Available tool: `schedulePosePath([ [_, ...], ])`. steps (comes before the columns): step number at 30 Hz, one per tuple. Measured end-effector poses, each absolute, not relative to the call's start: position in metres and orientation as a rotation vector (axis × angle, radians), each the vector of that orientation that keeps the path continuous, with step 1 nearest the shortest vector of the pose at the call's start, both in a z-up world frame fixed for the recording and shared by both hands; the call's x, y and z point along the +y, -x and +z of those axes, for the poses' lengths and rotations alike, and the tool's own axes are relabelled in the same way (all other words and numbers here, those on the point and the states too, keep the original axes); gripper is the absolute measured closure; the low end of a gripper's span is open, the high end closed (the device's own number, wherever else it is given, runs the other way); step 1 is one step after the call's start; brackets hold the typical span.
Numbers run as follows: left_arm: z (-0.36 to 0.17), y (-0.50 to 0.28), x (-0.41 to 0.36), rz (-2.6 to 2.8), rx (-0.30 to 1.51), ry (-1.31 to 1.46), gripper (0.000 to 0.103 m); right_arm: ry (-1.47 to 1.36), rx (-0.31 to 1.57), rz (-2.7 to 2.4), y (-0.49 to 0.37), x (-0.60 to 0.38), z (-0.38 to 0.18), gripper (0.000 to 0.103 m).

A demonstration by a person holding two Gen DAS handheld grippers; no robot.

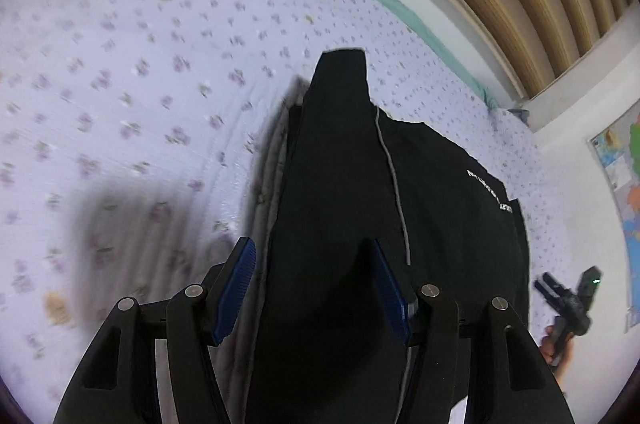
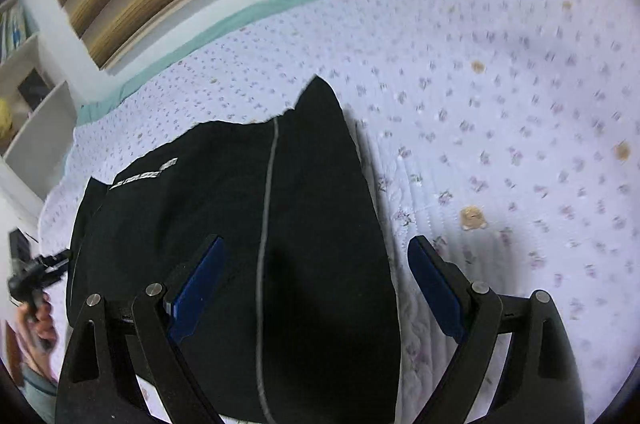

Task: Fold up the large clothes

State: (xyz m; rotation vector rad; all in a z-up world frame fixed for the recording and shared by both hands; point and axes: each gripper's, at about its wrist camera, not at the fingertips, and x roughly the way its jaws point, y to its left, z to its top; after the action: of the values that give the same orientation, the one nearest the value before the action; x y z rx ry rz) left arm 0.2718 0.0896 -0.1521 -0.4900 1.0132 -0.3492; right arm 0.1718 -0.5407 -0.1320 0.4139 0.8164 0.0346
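While the black garment (image 1: 340, 183) lies spread on the floral bedspread (image 1: 140, 83), the left tongs (image 1: 314, 288) hang above it with pads spread, and the right tongs (image 2: 316, 288) stand wide over its grey-piped edge, gripping nothing.
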Motion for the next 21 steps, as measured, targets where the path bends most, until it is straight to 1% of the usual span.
schedulePosePath([
  [3, -0.167, -0.280, 0.093, -0.391, 1.012, 0.603, 0.042, -0.456, 0.873, 0.064, -0.190, -0.546, -0.154, 0.010],
  [6, -0.173, -0.286, 0.092, -0.418, 1.022, 0.621, 0.041, -0.496, 0.914, 0.100, -0.205, -0.549, -0.171, 0.010],
  [9, -0.181, -0.295, 0.087, -0.443, 1.057, 0.624, 0.033, -0.578, 0.944, 0.163, -0.216, -0.552, -0.188, 0.009],
  [10, -0.186, -0.298, 0.086, -0.457, 1.073, 0.643, 0.030, -0.634, 0.949, 0.192, -0.219, -0.555, -0.195, 0.008],
  [11, -0.189, -0.301, 0.086, -0.472, 1.086, 0.665, 0.030, -0.661, 0.949, 0.200, -0.221, -0.557, -0.200, 0.005],
  [15, -0.193, -0.307, 0.082, -0.541, 1.120, 0.723, 0.030, -0.684, 0.963, 0.245, -0.221, -0.555, -0.200, 0.004],
  [19, -0.182, -0.302, 0.079, -0.619, 1.081, 0.763, 0.030, -0.760, 0.932, 0.369, -0.218, -0.550, -0.193, 0.002],
  [21, -0.186, -0.305, 0.080, -0.619, 1.094, 0.798, 0.029, -0.737, 0.938, 0.356, -0.221, -0.545, -0.193, 0.000],
])
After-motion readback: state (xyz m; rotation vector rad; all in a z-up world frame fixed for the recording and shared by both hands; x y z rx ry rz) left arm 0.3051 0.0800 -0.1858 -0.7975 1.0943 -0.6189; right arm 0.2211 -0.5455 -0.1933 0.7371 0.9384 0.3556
